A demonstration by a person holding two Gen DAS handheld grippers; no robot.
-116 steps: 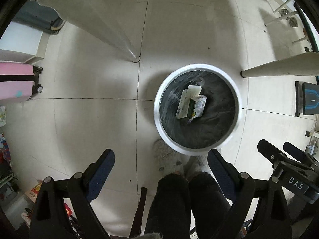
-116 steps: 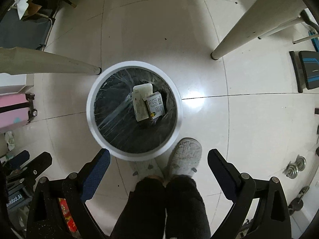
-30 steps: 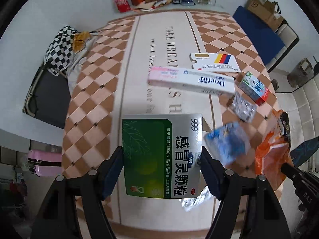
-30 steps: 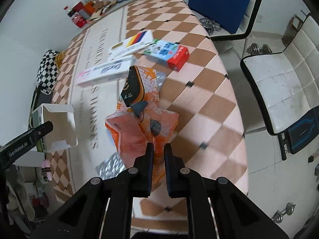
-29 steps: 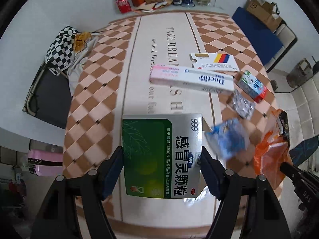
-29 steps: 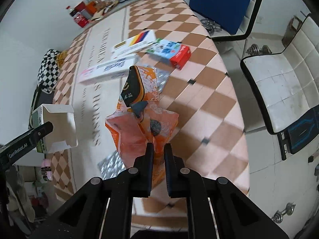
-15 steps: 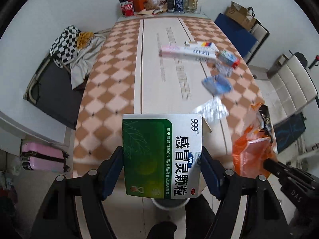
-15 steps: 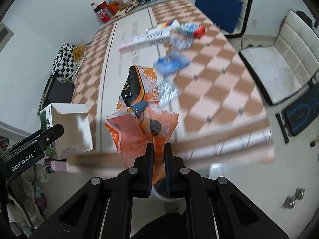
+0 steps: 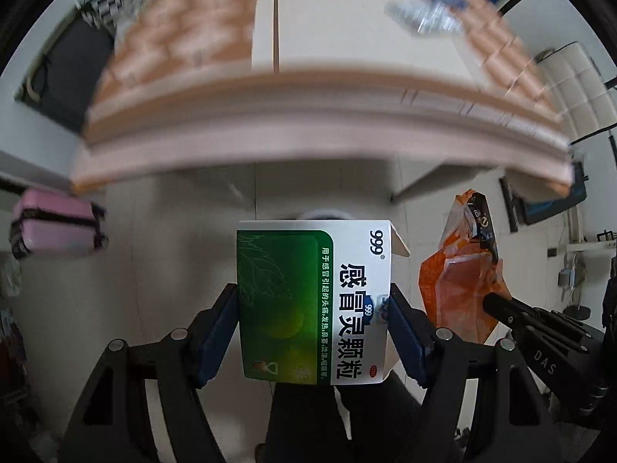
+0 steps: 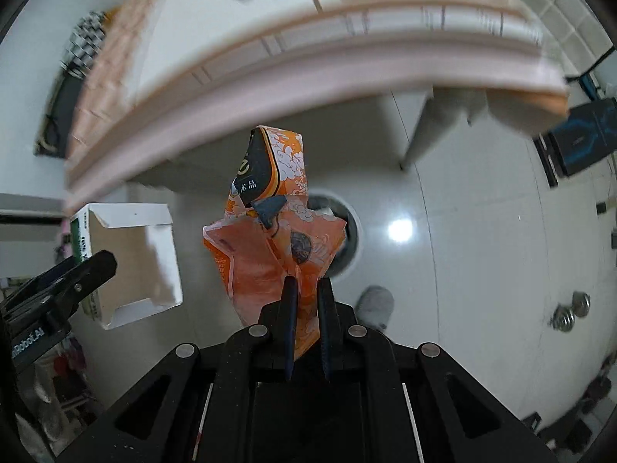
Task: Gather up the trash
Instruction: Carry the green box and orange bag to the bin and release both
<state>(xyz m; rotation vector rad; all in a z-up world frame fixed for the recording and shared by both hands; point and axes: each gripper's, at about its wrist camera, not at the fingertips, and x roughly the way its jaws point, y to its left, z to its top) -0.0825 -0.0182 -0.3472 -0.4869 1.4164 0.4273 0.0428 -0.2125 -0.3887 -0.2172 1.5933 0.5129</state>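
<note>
Left tool (image 9: 313,332) clamps a green medicine box (image 9: 312,305); right tool (image 10: 306,308) pinches an orange wrapper (image 10: 270,239). Blurred surface (image 9: 308,115) edge looms ahead; the bin (image 10: 349,239) sits mostly hidden behind the wrapper.

The table edge (image 9: 308,115) overhangs above both loads, closing off the way up and forward. Below it open floor (image 10: 462,270) surrounds the bin (image 10: 353,239); a table leg (image 10: 416,139) stands beyond it, a slippered foot (image 10: 376,303) just beside.
</note>
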